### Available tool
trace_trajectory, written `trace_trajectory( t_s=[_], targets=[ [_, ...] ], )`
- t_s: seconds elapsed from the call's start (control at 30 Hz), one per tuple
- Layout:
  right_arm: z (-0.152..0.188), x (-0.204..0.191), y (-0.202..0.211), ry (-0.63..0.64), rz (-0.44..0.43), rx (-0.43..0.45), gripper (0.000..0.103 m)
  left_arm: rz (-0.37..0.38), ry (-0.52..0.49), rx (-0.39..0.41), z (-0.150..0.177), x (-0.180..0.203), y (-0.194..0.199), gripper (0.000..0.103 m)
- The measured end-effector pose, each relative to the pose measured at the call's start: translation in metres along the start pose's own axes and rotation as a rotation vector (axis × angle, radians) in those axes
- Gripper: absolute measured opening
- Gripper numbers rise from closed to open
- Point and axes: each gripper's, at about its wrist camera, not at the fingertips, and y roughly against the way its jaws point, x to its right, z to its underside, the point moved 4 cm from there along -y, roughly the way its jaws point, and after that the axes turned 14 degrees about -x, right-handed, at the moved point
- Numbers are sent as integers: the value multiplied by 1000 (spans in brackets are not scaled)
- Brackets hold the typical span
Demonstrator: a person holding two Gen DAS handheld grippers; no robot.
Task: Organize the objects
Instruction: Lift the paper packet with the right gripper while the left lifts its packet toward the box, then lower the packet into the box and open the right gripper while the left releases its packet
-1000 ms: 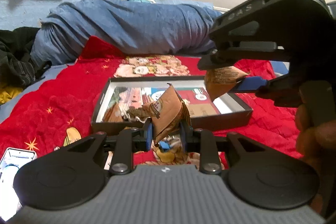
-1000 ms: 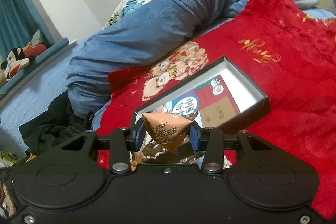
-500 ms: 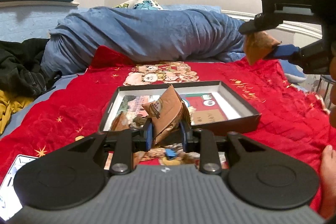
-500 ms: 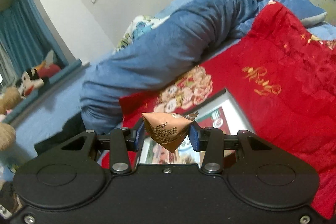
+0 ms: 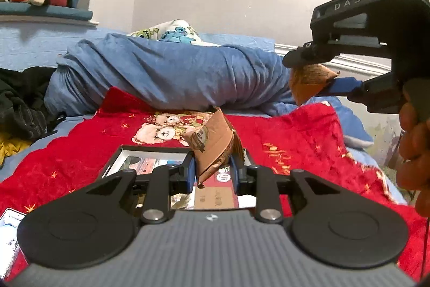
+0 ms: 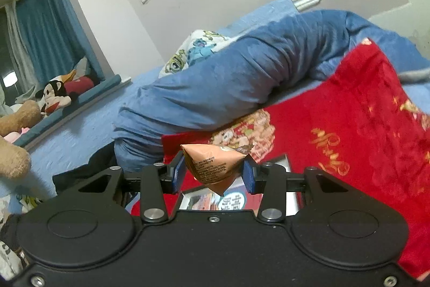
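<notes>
Left wrist view | I am gripping a brown packet [image 5: 212, 149] in the left gripper [image 5: 212, 172] | right gripper [image 6: 213, 175] is clamping its own packet [image 6: 215, 166] | box [image 5: 118, 160] is lying below and ahead of both fingertips, nearer my left.

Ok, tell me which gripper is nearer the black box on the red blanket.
Left. The left gripper hangs just over the black box; the right gripper is higher and off to the side, apart from it.
</notes>
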Motion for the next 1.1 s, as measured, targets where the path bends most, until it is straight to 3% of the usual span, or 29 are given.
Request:
trace_trajectory(
  t_s=[0.27, 0.57, 0.63, 0.73, 0.83, 0.93, 1.1],
  targets=[
    [-31, -28, 14, 28, -65, -63, 41, 9, -48, 16, -29, 16, 26, 30],
    [-57, -73, 5, 112, -19, -196, 41, 69, -71, -15, -62, -4, 37, 30],
    [-63, -78, 3, 142, -4, -208, 41, 77, -69, -27, -68, -11, 32, 30],
    [-81, -77, -7, 82, -14, -213, 40, 90, -55, -58, -72, -23, 19, 30],
    [-94, -81, -23, 145, 75, -192, 40, 102, -43, -85, -75, -35, 0, 30],
    [-97, -79, -44, 145, 102, -245, 40, 83, -45, -86, -77, -44, -17, 30],
    [-82, -58, -85, 110, 51, -305, 40, 121, -35, -134, -76, -54, -51, 30]
  ],
)
